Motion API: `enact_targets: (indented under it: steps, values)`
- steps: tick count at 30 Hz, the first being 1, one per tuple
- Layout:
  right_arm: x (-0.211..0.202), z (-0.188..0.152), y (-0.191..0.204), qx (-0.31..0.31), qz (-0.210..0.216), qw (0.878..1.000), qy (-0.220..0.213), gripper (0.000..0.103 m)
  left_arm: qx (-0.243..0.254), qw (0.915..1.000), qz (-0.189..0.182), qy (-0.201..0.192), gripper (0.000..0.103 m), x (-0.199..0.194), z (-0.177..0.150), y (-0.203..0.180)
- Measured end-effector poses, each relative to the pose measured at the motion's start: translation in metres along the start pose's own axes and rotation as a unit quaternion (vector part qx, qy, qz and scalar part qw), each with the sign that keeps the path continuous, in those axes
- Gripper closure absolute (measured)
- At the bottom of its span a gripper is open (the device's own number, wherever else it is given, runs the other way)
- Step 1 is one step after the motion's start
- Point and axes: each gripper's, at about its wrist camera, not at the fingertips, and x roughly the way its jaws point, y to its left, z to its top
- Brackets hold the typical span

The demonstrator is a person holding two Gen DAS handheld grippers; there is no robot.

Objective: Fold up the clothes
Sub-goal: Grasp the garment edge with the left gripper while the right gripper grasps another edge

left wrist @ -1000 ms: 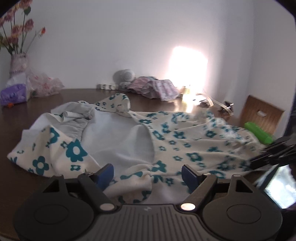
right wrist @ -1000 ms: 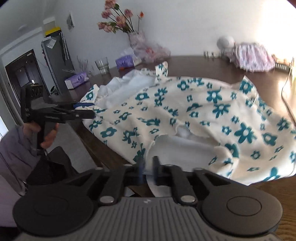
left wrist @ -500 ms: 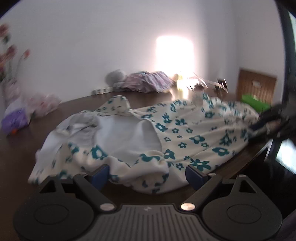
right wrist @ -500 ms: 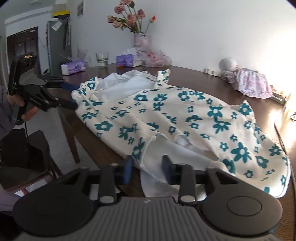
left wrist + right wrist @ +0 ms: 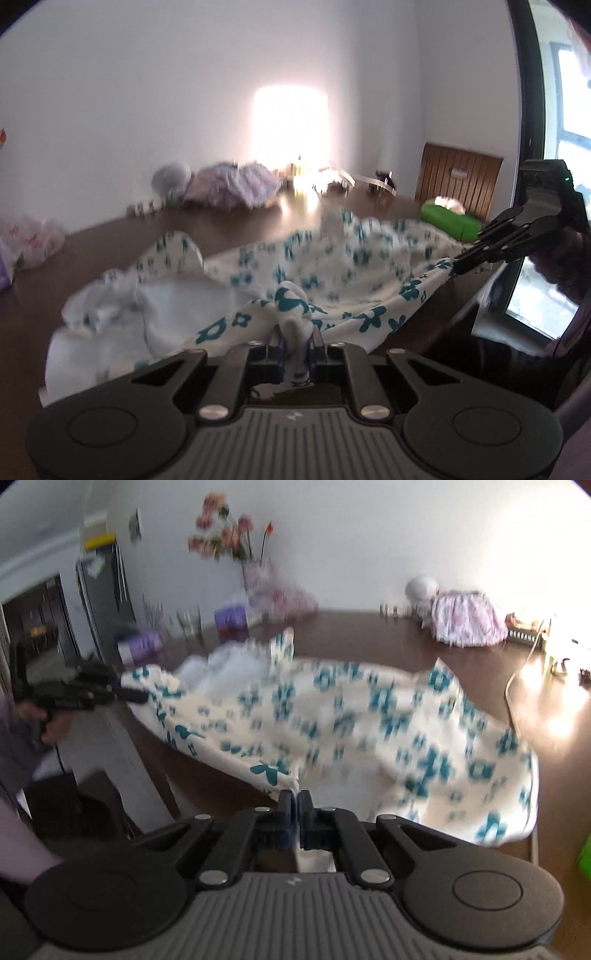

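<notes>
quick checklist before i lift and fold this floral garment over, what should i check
1. Left tongs shut on the near edge of the floral garment, a bunch of cloth pinched between them: ok.
2. Right tongs shut on the garment's edge: ok.
3. Near hem stretched between the two grips: ok, it runs fairly taut.
4. Rest of the garment flat on the table: not ok, the white lining end is rumpled.
5. Landing area toward the pink clothes pile bare: ok.
6. Grips at matching corners: cannot tell, the pictures are blurred.
</notes>
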Motion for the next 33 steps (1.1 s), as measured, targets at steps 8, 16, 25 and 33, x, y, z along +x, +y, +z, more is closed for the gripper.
enact_targets:
  steps: [8, 16, 25, 33]
  values:
    - [0.080, 0.078, -0.050, 0.004, -0.147, 0.989, -0.015, 0.098, -0.021, 0.9902, 0.122, 0.065, 0.057, 0.078, 0.041, 0.053]
    - [-0.006, 0.038, -0.051, -0.004, -0.109, 0.992, -0.065, 0.059, -0.072, 0.9964, 0.042, 0.015, 0.012, -0.005, -0.019, 0.069]
    - [0.043, -0.009, -0.057, 0.017, -0.103, 0.994, -0.014, 0.081, 0.041, 0.9910, 0.039, 0.121, 0.099, 0.026, -0.031, 0.063]
    - [0.020, -0.015, -0.067, 0.032, -0.096, 0.994, 0.040, 0.103, -0.006, 0.9936, 0.075, 0.083, 0.100, -0.028, -0.038, 0.084]
